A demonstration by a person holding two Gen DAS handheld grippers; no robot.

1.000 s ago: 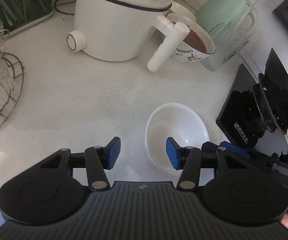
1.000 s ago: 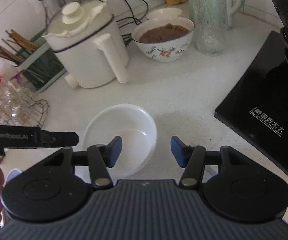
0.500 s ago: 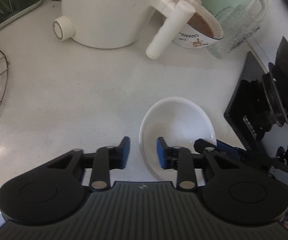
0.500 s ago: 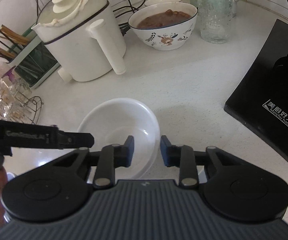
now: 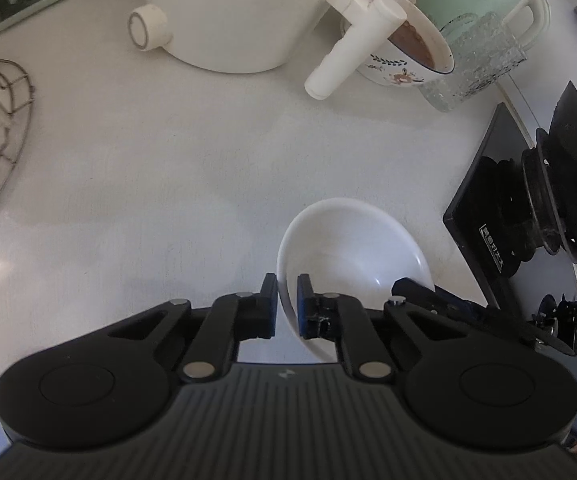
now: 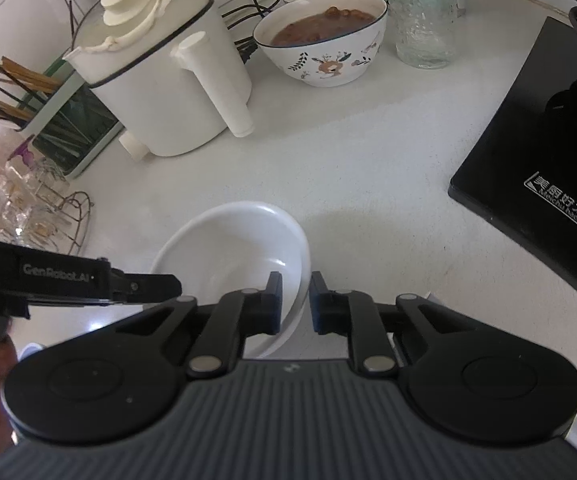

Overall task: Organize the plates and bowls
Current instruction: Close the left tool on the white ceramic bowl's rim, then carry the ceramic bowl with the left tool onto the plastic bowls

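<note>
Both grippers, left gripper [image 5: 287, 306] and right gripper [image 6: 295, 302], pinch opposite rims of the white bowl [image 6: 232, 248] on the counter [image 6: 368, 168]; the right is closing. We judge thin-rim slippage or tilting likely if lifted unevenly.

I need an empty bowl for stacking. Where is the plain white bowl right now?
The white bowl sits on the counter at bottom centre of both wrist views, left of the black cooktop, its rim between the fingers of both grippers.
</note>
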